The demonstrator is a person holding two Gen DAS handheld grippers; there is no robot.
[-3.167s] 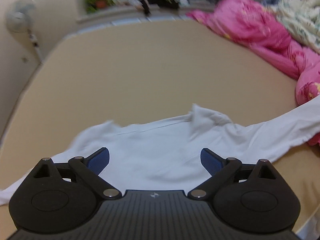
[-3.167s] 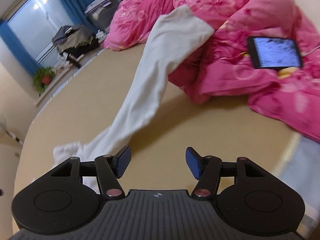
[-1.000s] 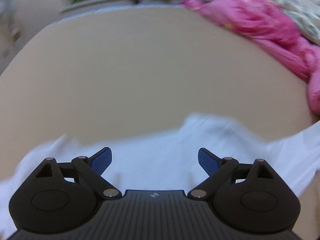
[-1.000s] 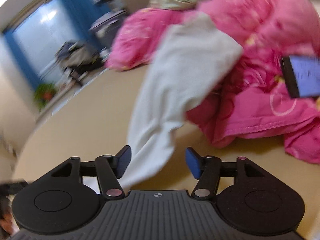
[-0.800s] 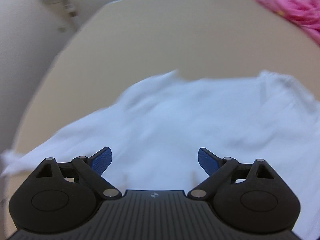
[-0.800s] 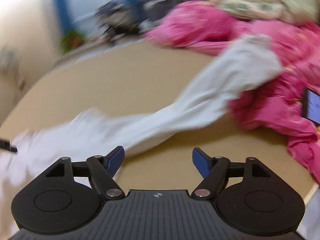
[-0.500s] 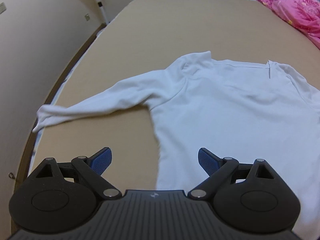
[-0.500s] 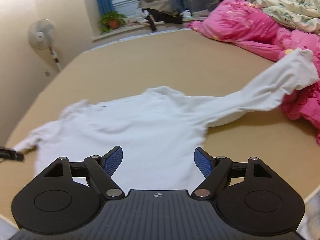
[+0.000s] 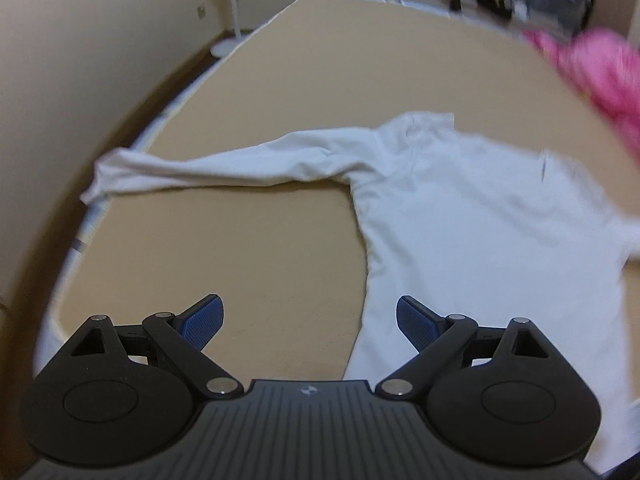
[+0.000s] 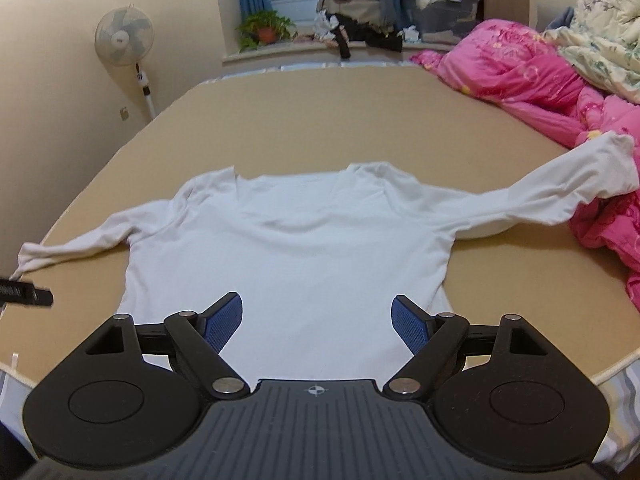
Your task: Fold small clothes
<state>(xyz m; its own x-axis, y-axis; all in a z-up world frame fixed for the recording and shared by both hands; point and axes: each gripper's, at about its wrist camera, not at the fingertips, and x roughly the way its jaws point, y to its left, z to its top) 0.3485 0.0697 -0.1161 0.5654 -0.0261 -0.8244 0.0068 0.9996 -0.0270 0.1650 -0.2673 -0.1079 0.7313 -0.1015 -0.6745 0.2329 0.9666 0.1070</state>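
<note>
The right gripper (image 10: 317,322) has its blue fingers (image 10: 224,320) wide apart with nothing held, above the bottom of the white shirt (image 10: 304,248). The left gripper (image 9: 308,322) is wide apart and empty too, over the tan bed (image 9: 224,248) just beside the shirt's side edge. The shirt lies flat, one sleeve (image 10: 560,188) resting on the pink blanket (image 10: 520,76).

no readable text, labels or numbers anywhere
</note>
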